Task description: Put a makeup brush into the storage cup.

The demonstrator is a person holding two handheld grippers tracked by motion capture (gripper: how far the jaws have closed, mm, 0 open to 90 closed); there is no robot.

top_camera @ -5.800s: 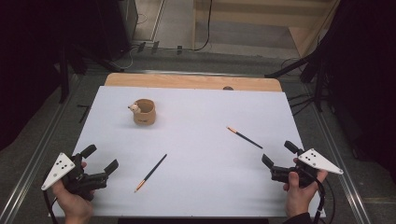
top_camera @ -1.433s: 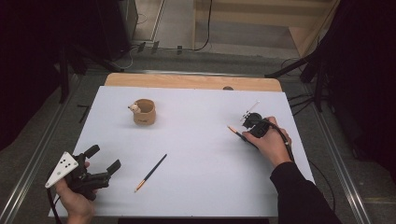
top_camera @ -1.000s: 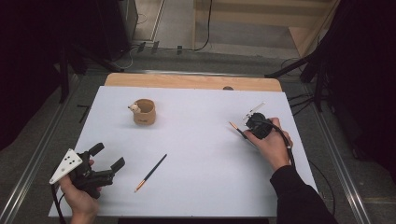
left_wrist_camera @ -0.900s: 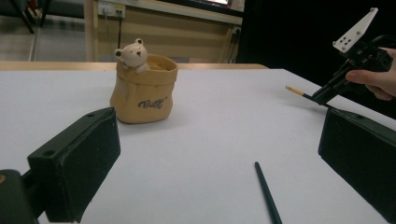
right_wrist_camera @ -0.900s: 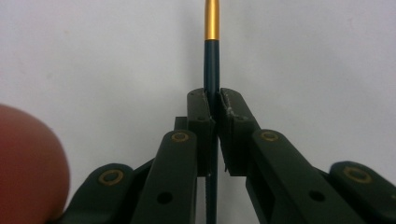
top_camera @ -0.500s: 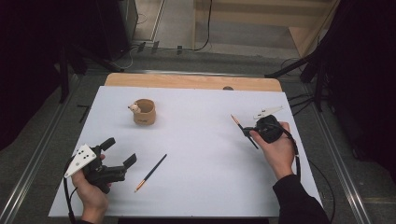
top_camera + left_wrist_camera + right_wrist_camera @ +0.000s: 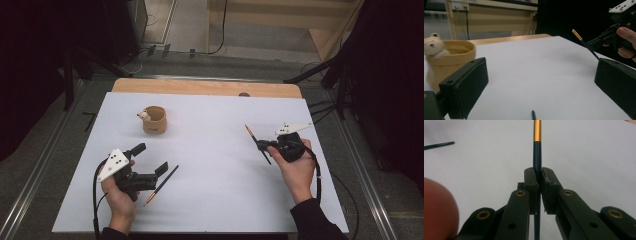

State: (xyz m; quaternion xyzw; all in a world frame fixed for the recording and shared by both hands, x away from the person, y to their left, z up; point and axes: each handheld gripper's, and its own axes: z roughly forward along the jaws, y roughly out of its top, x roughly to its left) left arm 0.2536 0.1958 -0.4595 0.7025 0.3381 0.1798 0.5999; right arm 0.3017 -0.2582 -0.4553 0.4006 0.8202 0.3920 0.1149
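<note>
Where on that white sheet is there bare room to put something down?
The widest bare patch lies mid-sheet, between the cup and the pencil gripped in the right claw. The far right corner is bare too. It is crowded near the left claw, beside the second pencil.

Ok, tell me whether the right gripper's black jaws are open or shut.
Shut: the right gripper clamps the dark pencil with the gold band between its pads.

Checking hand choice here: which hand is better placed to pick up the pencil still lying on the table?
Left. Its open tongs sit right beside the lying pencil; the right tongs already clamp another pencil.
</note>
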